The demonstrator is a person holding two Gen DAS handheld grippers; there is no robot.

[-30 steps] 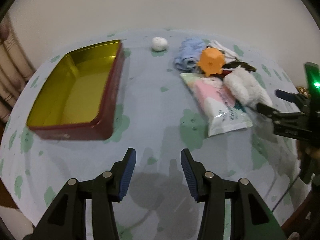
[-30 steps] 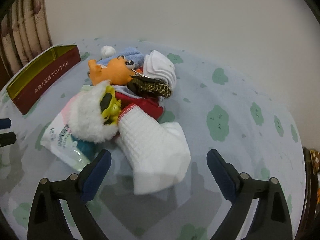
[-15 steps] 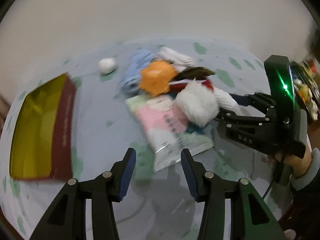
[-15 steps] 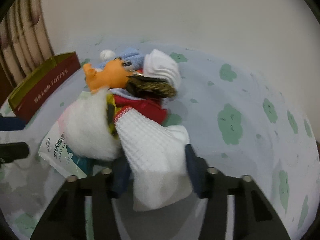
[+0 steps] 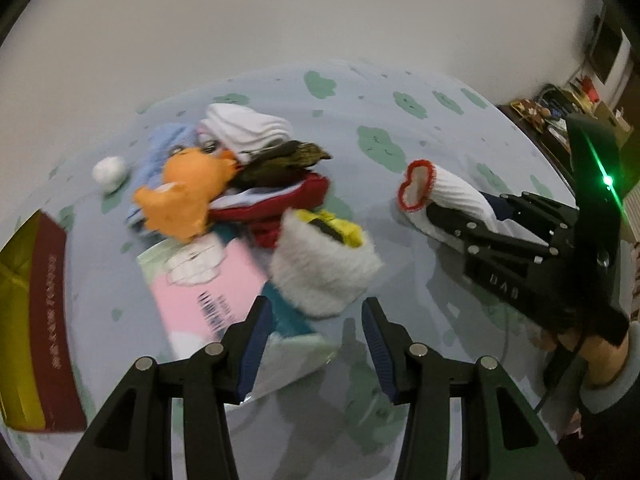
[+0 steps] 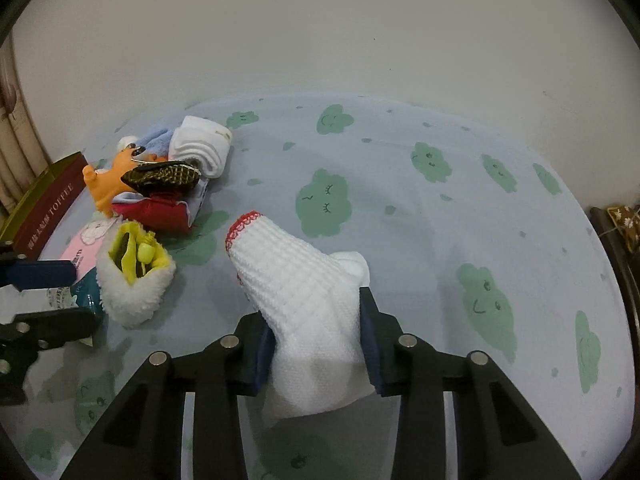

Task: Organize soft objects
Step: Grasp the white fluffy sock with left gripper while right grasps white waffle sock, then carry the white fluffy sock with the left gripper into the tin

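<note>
Right wrist view showed the right gripper (image 6: 316, 344) clamped on a white red-cuffed sock (image 6: 304, 292), lifted just right of the fluffy white slipper (image 6: 134, 280), while the left gripper (image 5: 316, 344) hovered near that slipper, jaws apart.

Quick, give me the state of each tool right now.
Left tool: open, holding nothing.
Right tool: closed on the white sock, lifted clear of the pile.
</note>
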